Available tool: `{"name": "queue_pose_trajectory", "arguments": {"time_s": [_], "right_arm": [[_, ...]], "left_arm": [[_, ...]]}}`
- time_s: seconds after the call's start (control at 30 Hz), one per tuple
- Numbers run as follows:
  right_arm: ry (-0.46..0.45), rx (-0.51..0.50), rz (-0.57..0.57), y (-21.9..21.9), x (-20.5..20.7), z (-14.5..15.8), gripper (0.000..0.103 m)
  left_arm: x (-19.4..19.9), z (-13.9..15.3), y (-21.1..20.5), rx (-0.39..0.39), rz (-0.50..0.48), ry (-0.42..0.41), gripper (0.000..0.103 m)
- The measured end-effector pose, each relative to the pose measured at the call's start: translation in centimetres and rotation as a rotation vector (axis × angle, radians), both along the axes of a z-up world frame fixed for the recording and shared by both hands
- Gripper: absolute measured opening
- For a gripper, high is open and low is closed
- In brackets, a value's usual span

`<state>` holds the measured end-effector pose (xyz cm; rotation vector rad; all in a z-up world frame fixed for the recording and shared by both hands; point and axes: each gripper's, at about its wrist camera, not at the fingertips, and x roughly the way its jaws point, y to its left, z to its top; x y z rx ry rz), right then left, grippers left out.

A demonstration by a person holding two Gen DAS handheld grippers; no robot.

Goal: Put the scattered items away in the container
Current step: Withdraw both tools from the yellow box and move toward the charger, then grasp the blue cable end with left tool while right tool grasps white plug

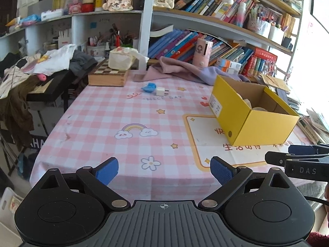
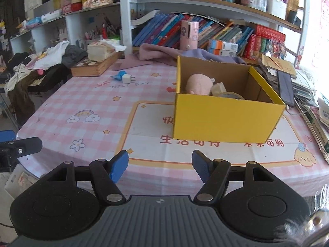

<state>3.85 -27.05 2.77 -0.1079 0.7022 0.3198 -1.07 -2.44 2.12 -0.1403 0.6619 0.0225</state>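
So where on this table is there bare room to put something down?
Bare cloth runs from the yellow box left to the table edge, up to the white plug and blue item. The back edge, with chessboard and purple cloth, is crowded.

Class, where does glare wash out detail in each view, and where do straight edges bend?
Left wrist view: glare whitens the window at right; shelf boards bow. Right wrist view: the same right edge is blown out, and a blurred smear fills the bottom right corner.
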Motion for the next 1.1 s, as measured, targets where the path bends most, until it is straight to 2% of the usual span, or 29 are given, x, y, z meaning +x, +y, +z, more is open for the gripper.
{"name": "queue_pose_trajectory", "arguments": {"time_s": [0.2, 0.37, 0.47, 0.63, 0.8, 0.97, 1.1], "right_arm": [[-0.026, -0.003, 0.049, 1.3, -0.8, 0.2, 0.065], [-0.005, 0.001, 0.087, 2.7, -0.7, -0.1, 0.049], [-0.009, -0.001, 0.124, 3.6, -0.7, 0.1, 0.046], [-0.010, -0.011, 0.161, 4.6, -0.7, 0.2, 0.045], [-0.013, -0.007, 0.178, 5.2, -0.4, 0.1, 0.043], [-0.053, -0.015, 0.199, 5.8, -0.2, 0.2, 0.042], [-0.045, -0.007, 0.203, 6.2, 0.8, -0.1, 0.042]], "left_arm": [[-0.6, 0.1, 0.6, 0.011, 0.003, -0.013, 0.098], [-1.1, 0.1, 1.5, 0.019, 0.020, -0.009, 0.097], [-1.4, 0.2, 2.0, 0.015, 0.037, -0.014, 0.097], [-1.5, 0.1, 2.4, 0.003, 0.033, -0.023, 0.097], [-1.3, 0.6, 2.6, 0.032, 0.044, -0.071, 0.098], [-0.2, 0.4, 3.0, 0.031, 0.052, -0.059, 0.097], [0.4, 0.2, 2.9, 0.046, 0.045, -0.063, 0.098]]}}
